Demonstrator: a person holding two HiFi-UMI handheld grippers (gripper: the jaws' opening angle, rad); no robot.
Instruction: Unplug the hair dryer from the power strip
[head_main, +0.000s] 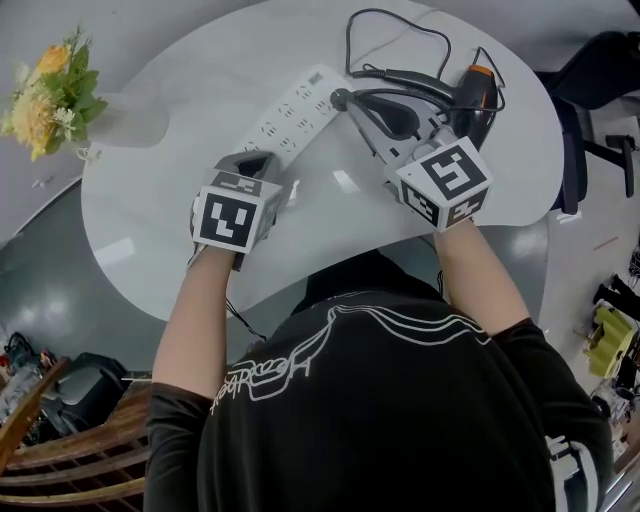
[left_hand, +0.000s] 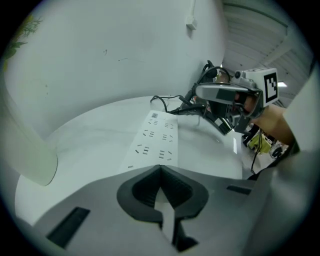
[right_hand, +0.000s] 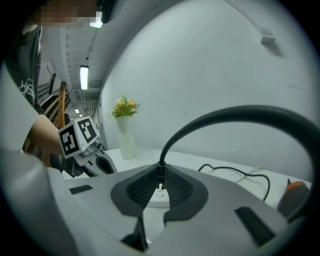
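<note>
Right gripper (right_hand: 160, 169) jaws pinching hair dryer plug (right_hand: 160, 175) (cord (right_hand: 200, 125) arcs overhead). Left gripper (left_hand: 160, 168) jaws pressed together, near power strip (left_hand: 156, 140).

A white power strip (head_main: 295, 108) lies on the pale tabletop (head_main: 200, 240). The left gripper (head_main: 262, 160) sits at its near end. The right gripper (head_main: 352, 108) meets the black plug (head_main: 341, 98) beside the far end, its cable (head_main: 400, 25) looping to the hair dryer (head_main: 470, 95).

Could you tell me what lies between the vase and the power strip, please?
Only bare white round table separates the white flower vase from the long white power strip in the head view.
</note>
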